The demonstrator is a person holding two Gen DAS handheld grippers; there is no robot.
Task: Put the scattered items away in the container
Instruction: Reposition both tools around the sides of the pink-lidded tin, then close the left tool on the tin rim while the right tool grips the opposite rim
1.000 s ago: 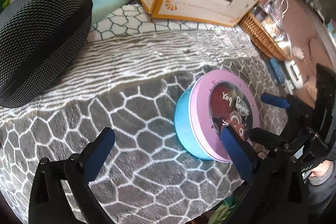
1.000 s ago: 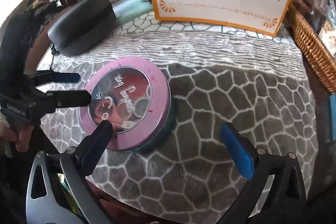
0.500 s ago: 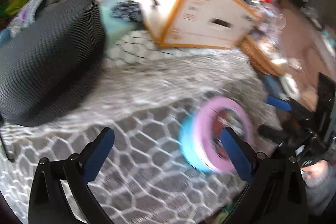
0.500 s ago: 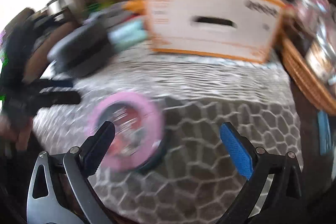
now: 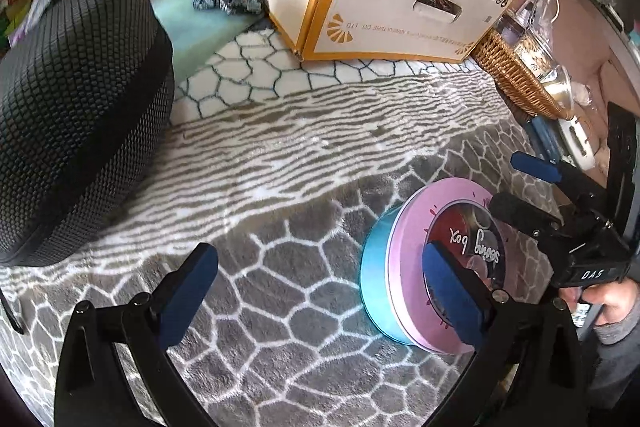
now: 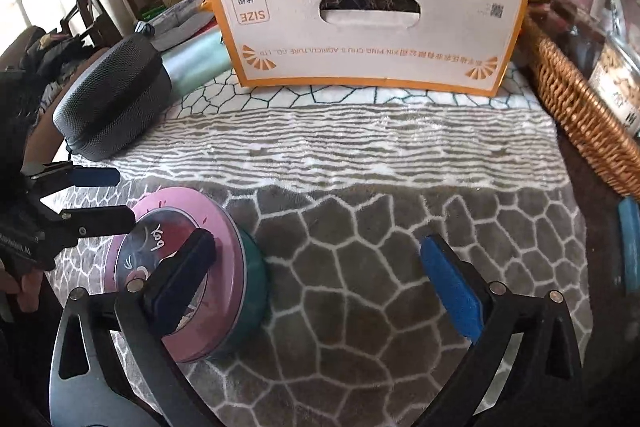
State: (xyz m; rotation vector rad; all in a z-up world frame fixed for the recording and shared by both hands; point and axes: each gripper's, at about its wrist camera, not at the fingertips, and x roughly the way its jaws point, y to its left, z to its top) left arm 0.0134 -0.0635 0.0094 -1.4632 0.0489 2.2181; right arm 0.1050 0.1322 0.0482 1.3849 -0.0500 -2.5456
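2 grippers flank the tin [image 5: 404,267], lid on, sitting on the blanket-covered counter [image 5: 304,155] at its near edge. Since 1 second ago both have pulled back slightly, and nothing is held. The left gripper [image 5: 316,281] and right gripper [image 6: 320,265] have their fingers spread wide. Through the lid window the contents are unclear. Beyond stand a box [image 6: 372,23], a black case [image 5: 76,107] and a basket [image 6: 584,115] holding jars.

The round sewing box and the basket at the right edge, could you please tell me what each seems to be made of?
The sewing box looks like painted tin or smooth plastic, which one is unclear: glossy teal wall, matte pink lid with a clear, reflective window. The basket looks like woven wicker: brown strands interlace along its rim and wall.
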